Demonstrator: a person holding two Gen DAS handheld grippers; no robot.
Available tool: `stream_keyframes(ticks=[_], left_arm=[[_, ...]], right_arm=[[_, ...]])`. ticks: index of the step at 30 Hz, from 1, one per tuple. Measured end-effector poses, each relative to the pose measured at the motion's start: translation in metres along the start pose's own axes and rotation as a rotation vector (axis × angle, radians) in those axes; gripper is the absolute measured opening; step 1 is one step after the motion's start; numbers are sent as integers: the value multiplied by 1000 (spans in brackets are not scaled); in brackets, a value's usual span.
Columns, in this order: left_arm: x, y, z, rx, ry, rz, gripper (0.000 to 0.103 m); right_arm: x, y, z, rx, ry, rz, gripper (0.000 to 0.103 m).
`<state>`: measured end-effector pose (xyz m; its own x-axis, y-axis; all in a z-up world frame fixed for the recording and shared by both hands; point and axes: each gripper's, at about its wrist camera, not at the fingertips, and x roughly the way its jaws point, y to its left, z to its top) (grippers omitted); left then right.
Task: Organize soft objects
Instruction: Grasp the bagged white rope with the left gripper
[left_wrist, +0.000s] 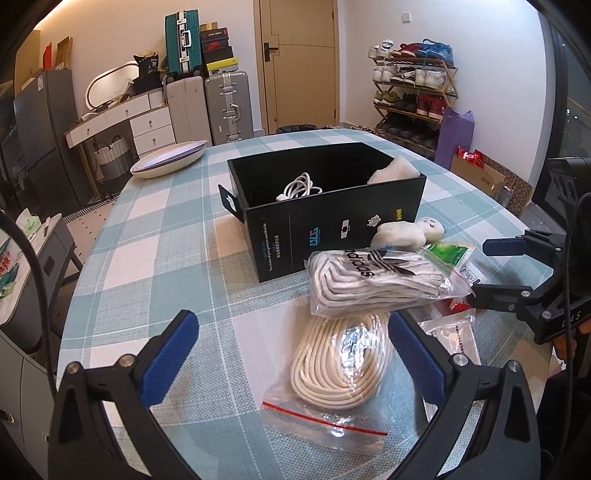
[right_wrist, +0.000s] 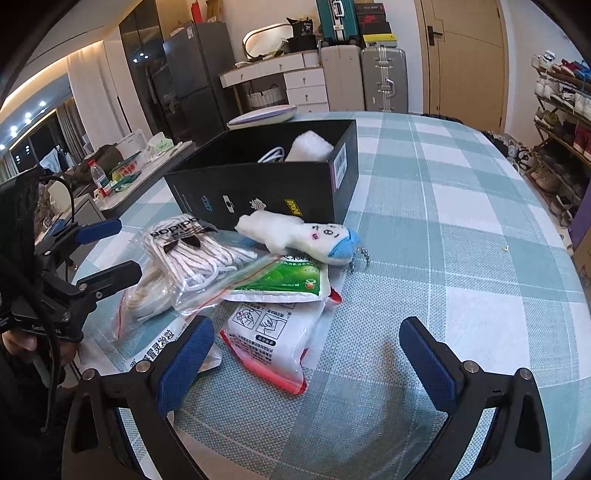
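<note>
A black box (left_wrist: 332, 218) (right_wrist: 266, 184) stands on the checked tablecloth, holding a white cable (left_wrist: 299, 186) and a white fluffy cloth (left_wrist: 393, 170) (right_wrist: 310, 147). In front of it lie a bag of Adidas laces (left_wrist: 373, 280) (right_wrist: 192, 247), a bag of cream rope (left_wrist: 343, 365), a white plush toy (left_wrist: 406, 232) (right_wrist: 295, 236), a green packet (right_wrist: 284, 277) and a red-edged white packet (right_wrist: 269, 339). My left gripper (left_wrist: 291, 354) (right_wrist: 107, 251) is open, straddling the rope bag. My right gripper (right_wrist: 306, 354) (left_wrist: 491, 269) is open, above the red-edged packet.
A white oval dish (left_wrist: 170, 158) sits at the table's far left edge. Another printed packet (right_wrist: 166, 347) lies under my right gripper's left finger. Suitcases, drawers, a door and a shoe rack (left_wrist: 413, 92) stand beyond the table.
</note>
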<state>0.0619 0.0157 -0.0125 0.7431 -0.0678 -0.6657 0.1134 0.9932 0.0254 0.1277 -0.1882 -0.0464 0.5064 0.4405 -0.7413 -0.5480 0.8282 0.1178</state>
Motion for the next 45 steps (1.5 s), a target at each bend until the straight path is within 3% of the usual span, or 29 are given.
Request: stream_keyframes(ticks=[19, 29, 37, 41, 45], left_arm=[[9, -6, -4, 17, 64, -50, 103], [17, -10, -7, 13, 95, -63, 100], [20, -14, -11, 27, 122, -88, 84], [20, -18, -13, 43, 128, -125, 58], [18, -19, -12, 49, 117, -126, 43]], right_arm=[[9, -13, 3, 30, 64, -63, 101], [17, 1, 1, -15, 63, -89, 89], [16, 0, 1, -22, 51, -82, 77], [14, -1, 1, -28, 44, -74, 62], [14, -2, 1, -28, 35, -66, 54]])
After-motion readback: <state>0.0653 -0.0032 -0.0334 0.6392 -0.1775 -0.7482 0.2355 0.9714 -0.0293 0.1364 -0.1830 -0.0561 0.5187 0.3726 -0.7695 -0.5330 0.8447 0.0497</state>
